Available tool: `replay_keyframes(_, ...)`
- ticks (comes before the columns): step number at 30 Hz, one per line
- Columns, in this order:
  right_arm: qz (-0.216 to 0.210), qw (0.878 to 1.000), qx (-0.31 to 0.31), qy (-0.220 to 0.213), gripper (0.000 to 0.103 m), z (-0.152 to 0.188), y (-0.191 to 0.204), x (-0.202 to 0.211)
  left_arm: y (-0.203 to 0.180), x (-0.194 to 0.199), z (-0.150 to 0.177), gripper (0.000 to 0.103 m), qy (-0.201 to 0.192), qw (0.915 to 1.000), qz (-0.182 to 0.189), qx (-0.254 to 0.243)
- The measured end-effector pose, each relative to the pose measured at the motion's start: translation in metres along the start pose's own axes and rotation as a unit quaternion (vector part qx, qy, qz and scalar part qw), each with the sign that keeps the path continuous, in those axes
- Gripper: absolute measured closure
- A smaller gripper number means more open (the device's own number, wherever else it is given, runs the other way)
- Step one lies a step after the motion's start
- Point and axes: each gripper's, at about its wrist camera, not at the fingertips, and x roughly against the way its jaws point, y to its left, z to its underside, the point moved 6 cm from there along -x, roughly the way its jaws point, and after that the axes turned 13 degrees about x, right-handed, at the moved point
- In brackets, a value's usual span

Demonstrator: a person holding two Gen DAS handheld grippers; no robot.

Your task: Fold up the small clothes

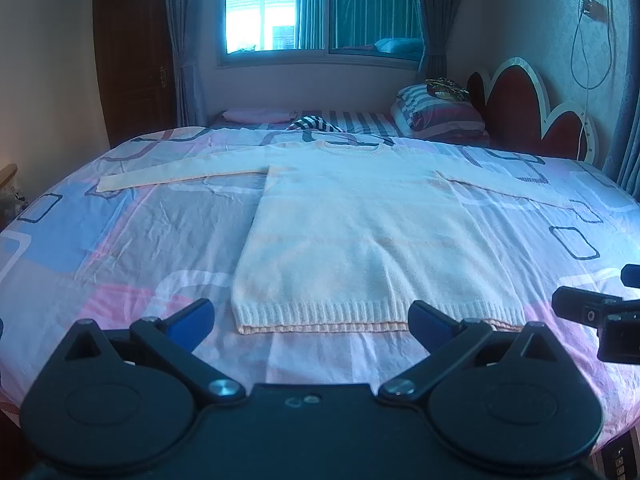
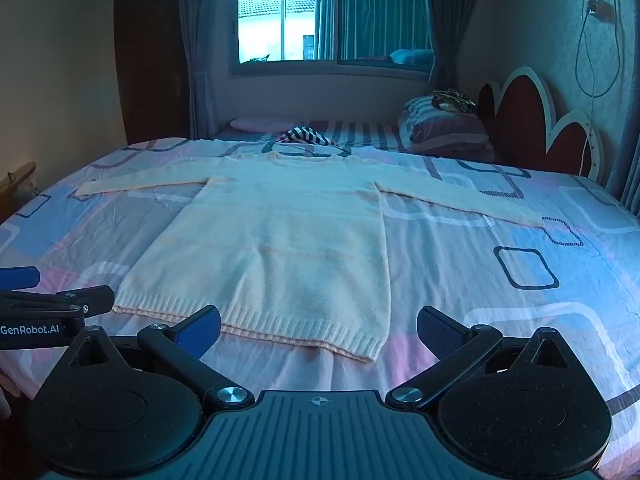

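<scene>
Left gripper (image 1: 311,322): jaws spread wide, nothing between the blue pads, poised just short of the ribbed hem. Cream knit sweater (image 1: 360,236) lies flat, front up, on the patterned bedsheet (image 1: 160,240), both sleeves stretched out sideways, neckline toward the window (image 1: 320,8), hem toward the cameras. Right gripper (image 2: 319,330): likewise released and empty, its left pad over the hem near the sweater's right corner, contact unclear. Far right: striped pillow (image 1: 440,116) against the red scalloped headboard (image 1: 528,116)
</scene>
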Motion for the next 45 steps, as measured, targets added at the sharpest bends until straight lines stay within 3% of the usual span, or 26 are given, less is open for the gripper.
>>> replay_keyframes(23, -0.005, 1.0, -0.017, 0.009, 0.0, 0.001, -0.003, -0.003, 0.01, -0.006, -0.002, 0.001, 0.005, 0.9999, -0.016, 0.002)
replay_keyframes(28, -0.004, 1.0, -0.013, 0.005, 0.0, 0.003, -0.001, -0.006, 0.004, -0.008, 0.001, 0.001, 0.014, 0.9997, -0.011, -0.018)
replay_keyframes(45, -0.015, 1.0, -0.007, 0.009, 0.0, 0.003, 0.005, -0.003, -0.011, 0.006, -0.004, 0.001, 0.0, 0.9998, 0.009, -0.018)
